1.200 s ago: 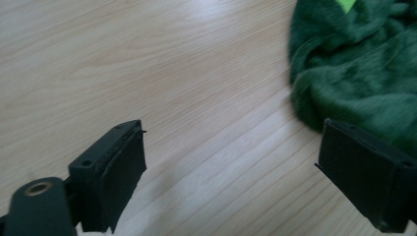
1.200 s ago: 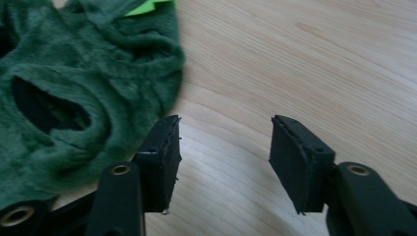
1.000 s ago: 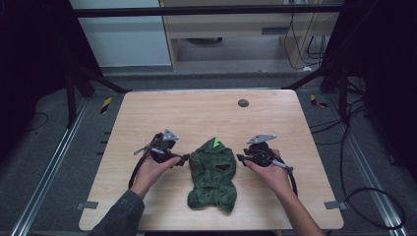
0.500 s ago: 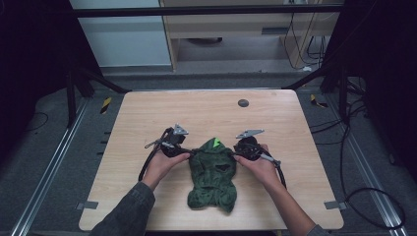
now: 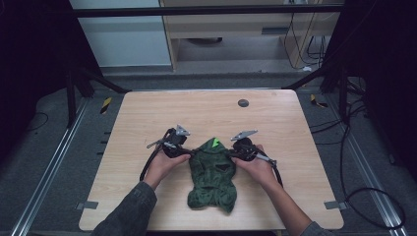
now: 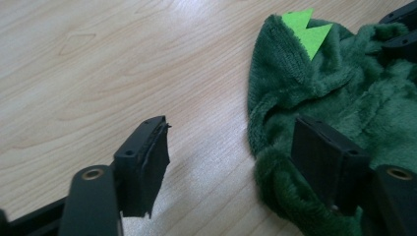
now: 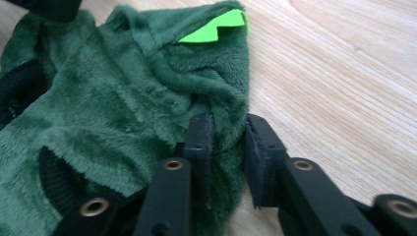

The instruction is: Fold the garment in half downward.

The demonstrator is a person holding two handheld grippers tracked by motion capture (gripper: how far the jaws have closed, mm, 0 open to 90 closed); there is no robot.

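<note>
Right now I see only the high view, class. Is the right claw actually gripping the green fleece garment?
Observer: Yes. In the right gripper view, the right claw is pinching a fold at the edge of the green fleece garment, just below the hood.
Operator: And the left claw?
Observer: The left claw is open. One jaw is over the bare table, and the other is against the garment's fuzzy rim.

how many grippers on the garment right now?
2. The left gripper sits at the green fleece garment's left edge, jaws apart, one on the fleece. The right gripper sits at its right edge, jaws pinching a fold below the bright green spikes.
</note>
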